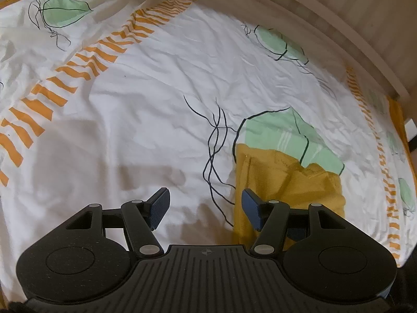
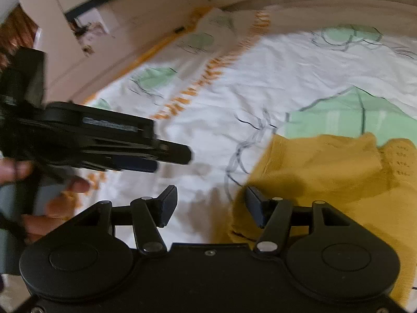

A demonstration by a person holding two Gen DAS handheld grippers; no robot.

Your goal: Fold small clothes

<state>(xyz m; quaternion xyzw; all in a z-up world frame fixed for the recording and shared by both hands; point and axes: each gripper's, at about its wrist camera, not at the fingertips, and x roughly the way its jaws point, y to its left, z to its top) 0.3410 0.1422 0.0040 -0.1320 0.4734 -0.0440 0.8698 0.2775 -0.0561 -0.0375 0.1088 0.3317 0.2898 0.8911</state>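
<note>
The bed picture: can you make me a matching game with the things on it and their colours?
Things:
1. small garment
2. bedsheet
3. leaf shapes
4. stripe band

Colours:
A. pale green
B. orange
C. mustard yellow
D. white

Pairs: 1-C, 2-D, 3-A, 4-B

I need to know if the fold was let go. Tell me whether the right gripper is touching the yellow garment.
Cannot tell. In the right wrist view the right gripper has open jaws with only bedsheet between them; one finger overlaps the yellow garment edge, with no visible gap or press.
</note>
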